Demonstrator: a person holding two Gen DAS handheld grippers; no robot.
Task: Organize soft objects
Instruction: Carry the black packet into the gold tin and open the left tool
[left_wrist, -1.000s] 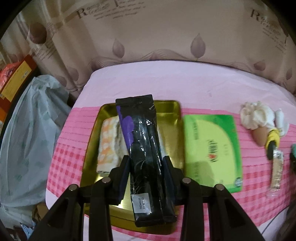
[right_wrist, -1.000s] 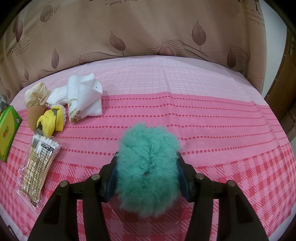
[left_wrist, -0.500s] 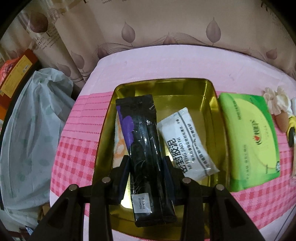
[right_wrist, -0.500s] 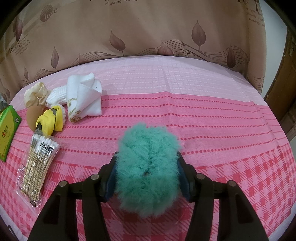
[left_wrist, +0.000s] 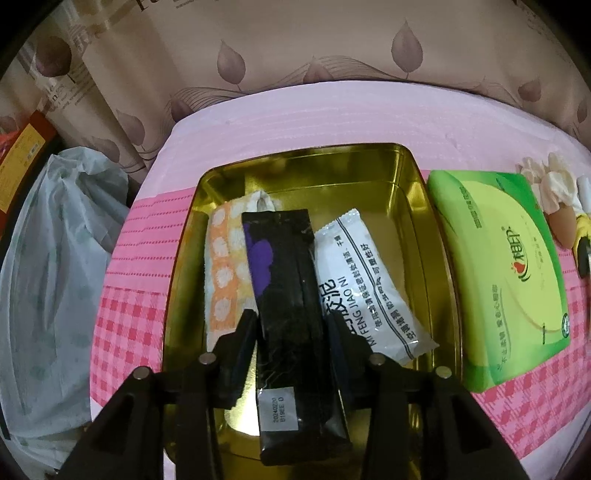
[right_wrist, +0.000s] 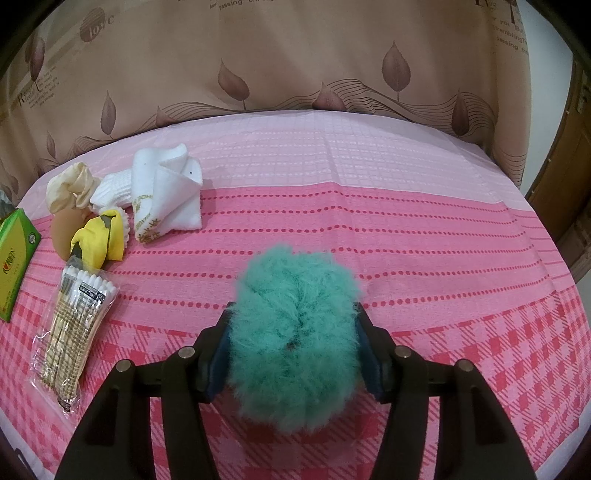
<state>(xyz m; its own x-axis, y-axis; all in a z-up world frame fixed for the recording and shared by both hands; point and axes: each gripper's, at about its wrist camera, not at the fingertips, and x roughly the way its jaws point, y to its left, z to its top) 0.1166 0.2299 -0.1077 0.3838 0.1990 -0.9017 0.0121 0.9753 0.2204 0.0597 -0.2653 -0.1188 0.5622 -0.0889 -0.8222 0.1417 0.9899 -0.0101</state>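
Observation:
A long black packet (left_wrist: 291, 277) with a purple patch lies lengthwise in the gold tin (left_wrist: 417, 206), on an orange-and-white cloth (left_wrist: 223, 266) and beside a white sachet (left_wrist: 365, 288). My left gripper (left_wrist: 291, 317) straddles the packet low over the tin. Its jaws are opening, and thin gaps show at both pads. My right gripper (right_wrist: 293, 317) is shut on a teal fluffy ball (right_wrist: 295, 332) just above the pink tablecloth, its pads sunk into the fur.
A green tissue pack (left_wrist: 498, 266) lies right of the tin. Left of the teal ball are a bag of cotton swabs (right_wrist: 74, 317), a yellow item (right_wrist: 99, 240), a beige sponge (right_wrist: 64, 232), a cream scrunchie (right_wrist: 70, 184) and a folded white towel (right_wrist: 170, 195). A plastic bag (left_wrist: 48, 258) hangs off the table's left edge.
My left gripper came down over the tin with the black packet, and its fingers have spread slightly off it. The right gripper and teal ball have not moved.

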